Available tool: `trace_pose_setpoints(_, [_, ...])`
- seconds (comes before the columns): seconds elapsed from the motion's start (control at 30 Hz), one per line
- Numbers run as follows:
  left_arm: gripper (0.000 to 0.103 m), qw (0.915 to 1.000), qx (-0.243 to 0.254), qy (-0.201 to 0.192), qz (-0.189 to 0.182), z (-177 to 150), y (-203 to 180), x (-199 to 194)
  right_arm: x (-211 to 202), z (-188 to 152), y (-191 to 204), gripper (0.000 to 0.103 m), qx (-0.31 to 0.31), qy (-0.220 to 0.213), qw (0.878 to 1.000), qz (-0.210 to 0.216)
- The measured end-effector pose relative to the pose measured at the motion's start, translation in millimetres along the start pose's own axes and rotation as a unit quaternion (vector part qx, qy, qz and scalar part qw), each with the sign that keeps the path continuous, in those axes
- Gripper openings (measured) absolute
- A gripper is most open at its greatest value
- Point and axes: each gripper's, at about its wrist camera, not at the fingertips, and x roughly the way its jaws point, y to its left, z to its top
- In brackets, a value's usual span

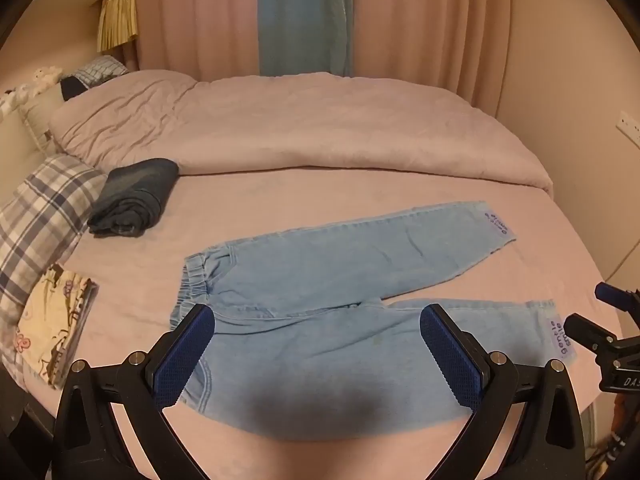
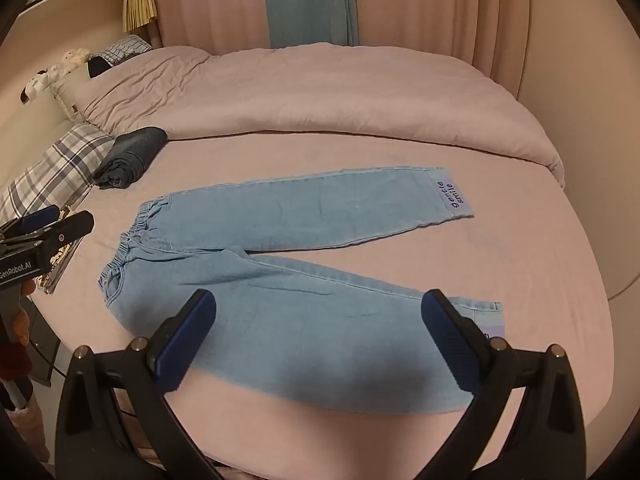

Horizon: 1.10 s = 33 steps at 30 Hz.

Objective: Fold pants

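The light blue jeans (image 2: 280,280) lie flat and unfolded on the pink bedsheet (image 2: 540,280), elastic waistband toward the plaid pillow (image 1: 44,216), legs splayed apart. The left gripper (image 1: 316,356) and right gripper (image 2: 320,344) both hover above the near leg, jaws spread wide and holding nothing. Their shadows darken that leg's lower edge, and the right gripper's finger hides most of the near cuff's label. A rolled dark garment (image 1: 134,198) sits beside the pillow.
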Motion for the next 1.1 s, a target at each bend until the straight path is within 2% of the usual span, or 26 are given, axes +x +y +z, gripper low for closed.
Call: trace_pose_setpoints(1.1, [0.102,0.9996,0.023,-0.004,-0.013,-4.5,-2.7,-4.5,-1.9,1.5,0.8,0.103,0.003,-0.005,1.000,0.001])
